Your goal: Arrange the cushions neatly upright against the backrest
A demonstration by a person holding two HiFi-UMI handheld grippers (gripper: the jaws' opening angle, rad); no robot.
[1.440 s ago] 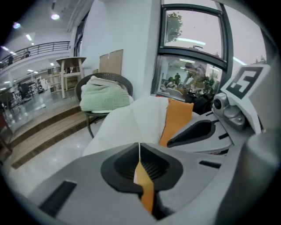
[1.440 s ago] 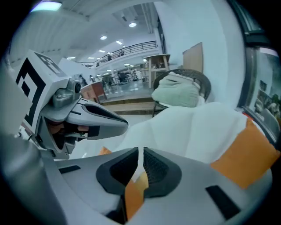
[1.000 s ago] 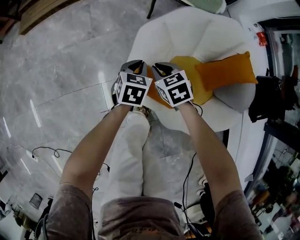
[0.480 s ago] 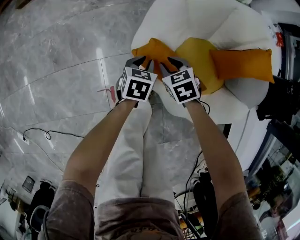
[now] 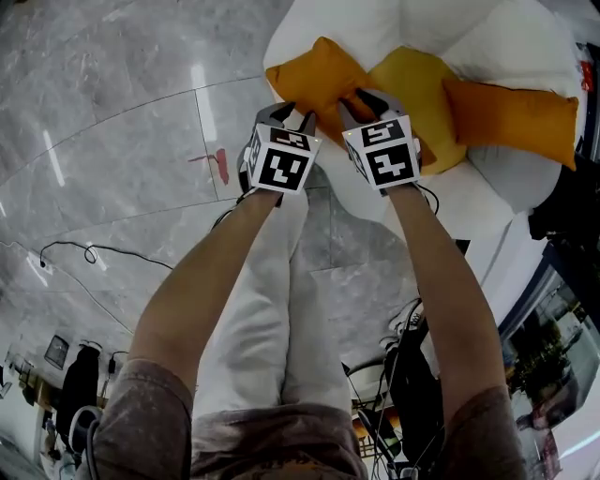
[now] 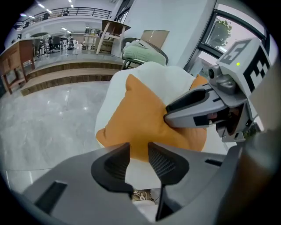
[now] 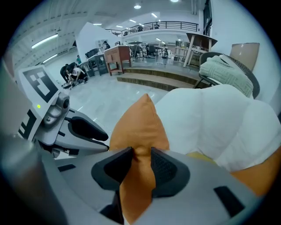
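Grey marble floor (image 5: 112, 141) fills the left of the head view, and a white upholstered armchair (image 5: 450, 28) stands at the far right of it. Three cushions lie in a row across the chair. The square orange fabric cushion (image 5: 314, 80) is on the left and touches the yellow fabric cushion (image 5: 422, 94) in the middle. The oblong orange fabric cushion (image 5: 511, 111) lies on the right.

Both tongs point steeply down at the near edge of the square orange cushion, side by side and close together. The left tongs (image 5: 293, 114) sit at the cushion's near left part. Their jaws have just been opening and stand apart. In the left gripper view the cushion's lower edge lies just past the jaw tips, with white chair fabric showing in the gap and neither pad pressing on the cushion.

The right tongs (image 5: 361, 101) sit at the cushion's near right part, beside the yellow cushion. Their jaws have also just been opening and stand wide. In the right gripper view a corner fold of the square orange cushion runs down through the gap between the pads, while the rest of the cushion rises beyond the tips against the white chair.
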